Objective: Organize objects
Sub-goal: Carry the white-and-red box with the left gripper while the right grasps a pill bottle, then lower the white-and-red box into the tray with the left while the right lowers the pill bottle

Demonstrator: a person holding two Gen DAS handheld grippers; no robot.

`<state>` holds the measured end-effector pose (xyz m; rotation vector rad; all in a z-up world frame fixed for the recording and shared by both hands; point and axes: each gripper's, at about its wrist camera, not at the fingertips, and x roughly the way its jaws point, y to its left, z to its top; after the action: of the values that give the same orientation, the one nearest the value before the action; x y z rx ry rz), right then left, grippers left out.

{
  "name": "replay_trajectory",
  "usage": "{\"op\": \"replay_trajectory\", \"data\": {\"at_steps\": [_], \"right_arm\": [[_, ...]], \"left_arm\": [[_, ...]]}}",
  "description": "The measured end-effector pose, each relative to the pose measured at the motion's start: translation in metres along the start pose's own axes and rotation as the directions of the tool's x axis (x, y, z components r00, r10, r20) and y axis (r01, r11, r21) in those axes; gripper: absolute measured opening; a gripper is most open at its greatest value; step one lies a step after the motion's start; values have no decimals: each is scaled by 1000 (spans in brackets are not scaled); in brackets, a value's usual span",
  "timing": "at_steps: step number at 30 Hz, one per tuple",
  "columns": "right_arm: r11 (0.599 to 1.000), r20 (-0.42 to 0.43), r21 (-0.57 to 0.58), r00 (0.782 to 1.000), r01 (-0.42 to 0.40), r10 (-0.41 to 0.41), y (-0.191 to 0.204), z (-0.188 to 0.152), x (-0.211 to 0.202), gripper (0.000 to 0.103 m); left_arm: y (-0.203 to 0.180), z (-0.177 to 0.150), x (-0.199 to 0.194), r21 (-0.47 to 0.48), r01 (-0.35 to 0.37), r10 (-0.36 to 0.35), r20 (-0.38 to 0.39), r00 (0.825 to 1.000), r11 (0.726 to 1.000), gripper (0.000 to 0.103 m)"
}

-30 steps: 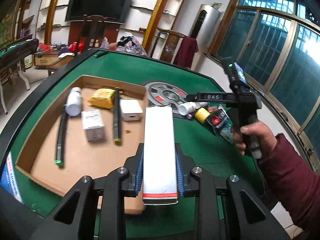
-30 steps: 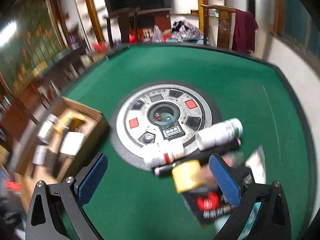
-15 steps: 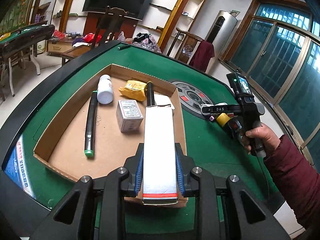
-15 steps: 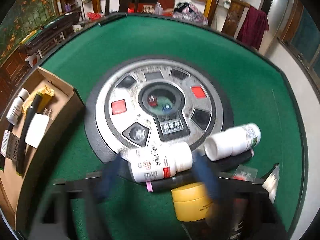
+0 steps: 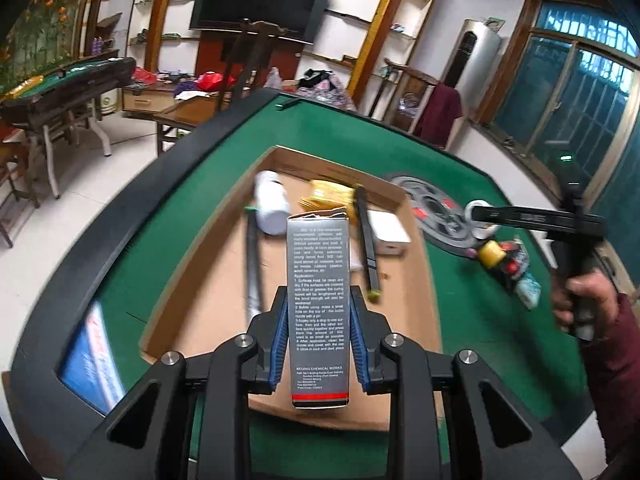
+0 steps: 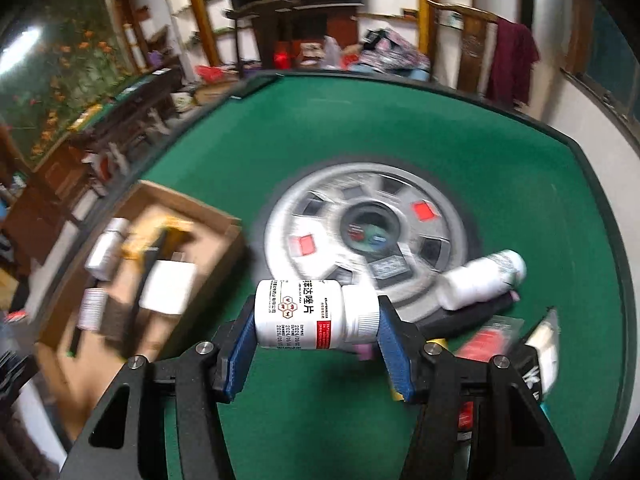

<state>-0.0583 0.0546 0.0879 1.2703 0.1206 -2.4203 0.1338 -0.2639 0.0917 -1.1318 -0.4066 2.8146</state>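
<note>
My left gripper (image 5: 319,344) is shut on a tall grey glue box (image 5: 318,280) and holds it over the near part of the cardboard tray (image 5: 416,408). The tray holds a white bottle (image 5: 272,206), a yellow packet (image 5: 326,198), two black sticks (image 5: 370,254) and a white box (image 5: 390,232). My right gripper (image 6: 316,340) is shut on a white pill bottle (image 6: 316,314), held sideways above the green felt. It shows in the left wrist view (image 5: 480,220) over the pile.
A round grey dial plate (image 6: 372,236) sits in the centre of the green table (image 6: 400,140). A second white bottle (image 6: 482,280), a black stick, a yellow roll (image 5: 491,253) and packets (image 5: 520,276) lie right of it. The table's black rim (image 5: 100,240) curves at left.
My right gripper went down on the pile, shut on the white pill bottle and lifted it. My left gripper moved further over the tray with the glue box.
</note>
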Motion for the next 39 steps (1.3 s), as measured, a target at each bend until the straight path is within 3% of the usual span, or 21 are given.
{"op": "replay_trajectory", "data": {"at_steps": [7, 12, 19, 28, 32, 39], "right_arm": [[983, -26, -71, 985, -172, 170, 69, 2, -1, 61], [962, -71, -158, 974, -223, 214, 124, -9, 17, 61], [939, -108, -264, 974, -219, 197, 161, -26, 37, 61], [913, -118, -364, 981, -185, 152, 179, -43, 45, 61], [893, -108, -427, 988, -145, 110, 192, -51, 48, 61], [851, -81, -518, 996, -83, 48, 212, -48, 59, 61]], "left_arm": [[36, 19, 31, -52, -29, 25, -84, 996, 998, 27], [50, 32, 60, -78, -19, 8, -148, 989, 997, 26], [40, 36, 87, -31, -12, 6, -204, 979, 999, 26], [25, 41, 97, 30, 6, 0, -194, 981, 1000, 26], [19, 36, 95, 99, -41, 59, -182, 982, 994, 26], [36, 34, 98, 93, -136, 152, -197, 968, 986, 27]]}}
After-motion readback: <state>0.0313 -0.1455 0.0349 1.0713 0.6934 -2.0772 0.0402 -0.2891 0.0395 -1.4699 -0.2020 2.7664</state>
